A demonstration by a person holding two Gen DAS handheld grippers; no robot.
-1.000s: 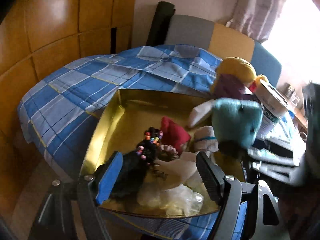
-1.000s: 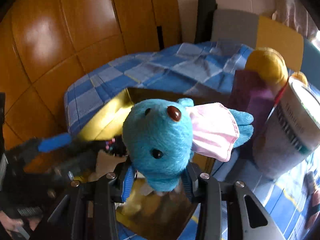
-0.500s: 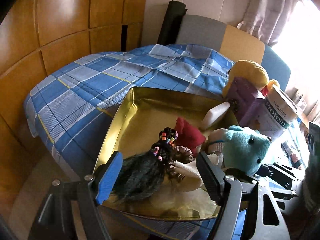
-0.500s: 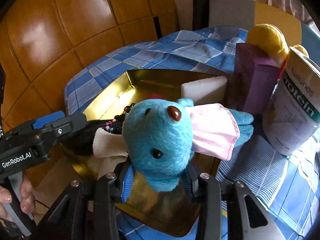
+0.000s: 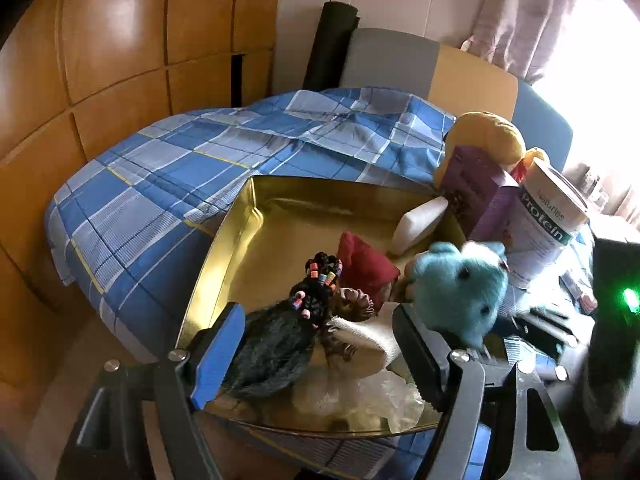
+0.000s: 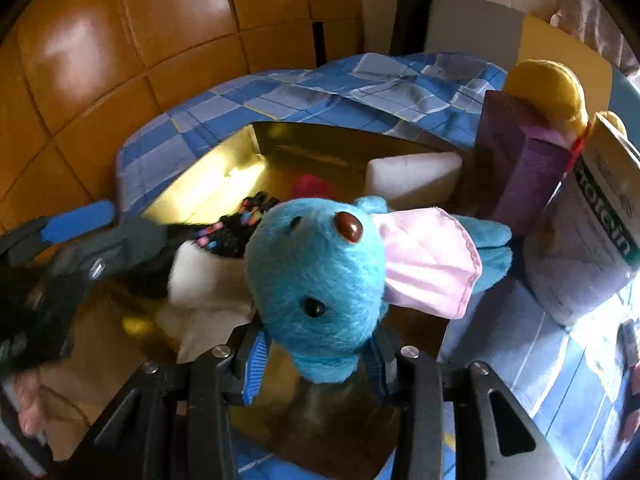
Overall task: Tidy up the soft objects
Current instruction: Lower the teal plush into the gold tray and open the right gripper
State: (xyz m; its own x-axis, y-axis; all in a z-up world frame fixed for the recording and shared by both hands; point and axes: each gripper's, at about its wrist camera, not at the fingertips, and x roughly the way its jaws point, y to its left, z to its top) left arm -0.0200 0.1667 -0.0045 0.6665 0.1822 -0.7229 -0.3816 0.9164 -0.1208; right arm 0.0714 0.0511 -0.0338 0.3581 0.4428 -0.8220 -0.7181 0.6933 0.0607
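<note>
Currently the right gripper (image 6: 316,364) has its jaws clamped on the lower body of the blue plush toy (image 6: 320,276), head upward and pink ear spread to the right. The toy's long axis runs roughly along the gripper's pointing line — steeply downward toward the gold tray (image 6: 280,140). The toy hangs over the tray's near right corner, above bare tray floor, just beside the white cloth (image 6: 200,276) and the beaded doll (image 5: 296,328) already lying inside. A white foam block (image 6: 412,176) leans in the far right corner; a purple box (image 6: 528,160) and a protein can (image 6: 592,240) stand outside the tray wall on the checked blanket (image 5: 160,184).

The left gripper (image 5: 320,344) has its jaws wide apart with nothing pressed between them; the doll's hair lies in the gap, seemingly untouched.

Judgement: the right hand is the working hand. The free floor lies directly under the toy, so the coming move is probably a lowering and release — clear of the tray's right wall.
</note>
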